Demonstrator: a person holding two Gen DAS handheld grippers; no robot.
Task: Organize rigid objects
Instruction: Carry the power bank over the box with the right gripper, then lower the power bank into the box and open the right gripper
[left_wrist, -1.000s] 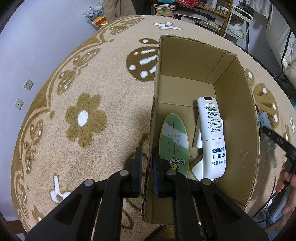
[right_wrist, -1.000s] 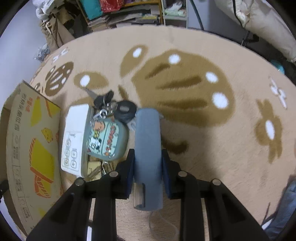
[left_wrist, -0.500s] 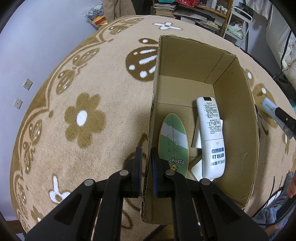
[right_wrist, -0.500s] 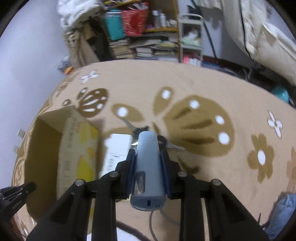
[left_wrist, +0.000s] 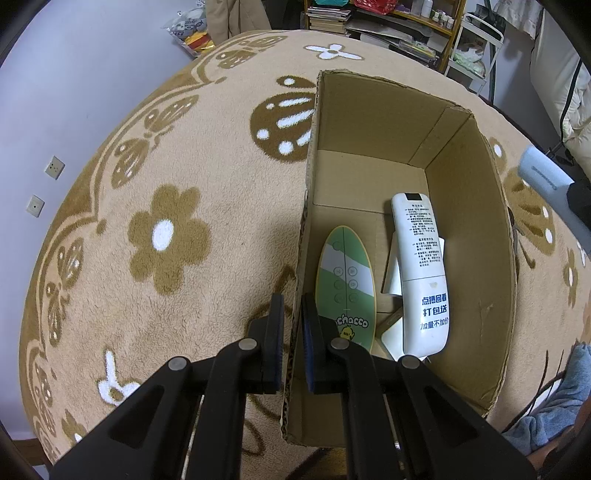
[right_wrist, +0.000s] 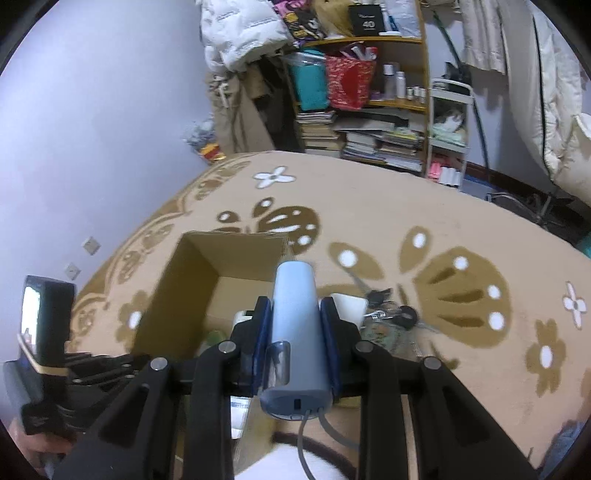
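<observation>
An open cardboard box (left_wrist: 469, 236) stands on the carpet. My left gripper (left_wrist: 292, 328) is shut on the box's left wall near its front corner. Inside lie a green surfboard-shaped remote (left_wrist: 345, 280) and a white remote (left_wrist: 421, 273) over white flat pieces. My right gripper (right_wrist: 294, 332) is shut on a grey-blue power bank (right_wrist: 295, 332) with a cable, held in the air above the box's right side (right_wrist: 221, 273). The power bank also shows at the right edge of the left wrist view (left_wrist: 550, 184).
On the carpet right of the box lie a white device (right_wrist: 349, 304), keys (right_wrist: 391, 314) and a green pouch (right_wrist: 380, 332). Cluttered shelves (right_wrist: 369, 92) and book stacks stand at the carpet's far edge. The left gripper's body (right_wrist: 48, 350) is at the left.
My right gripper lifted the power bank off the carpet beside the keys and carried it left toward the box. The left gripper has kept its hold on the box wall.
</observation>
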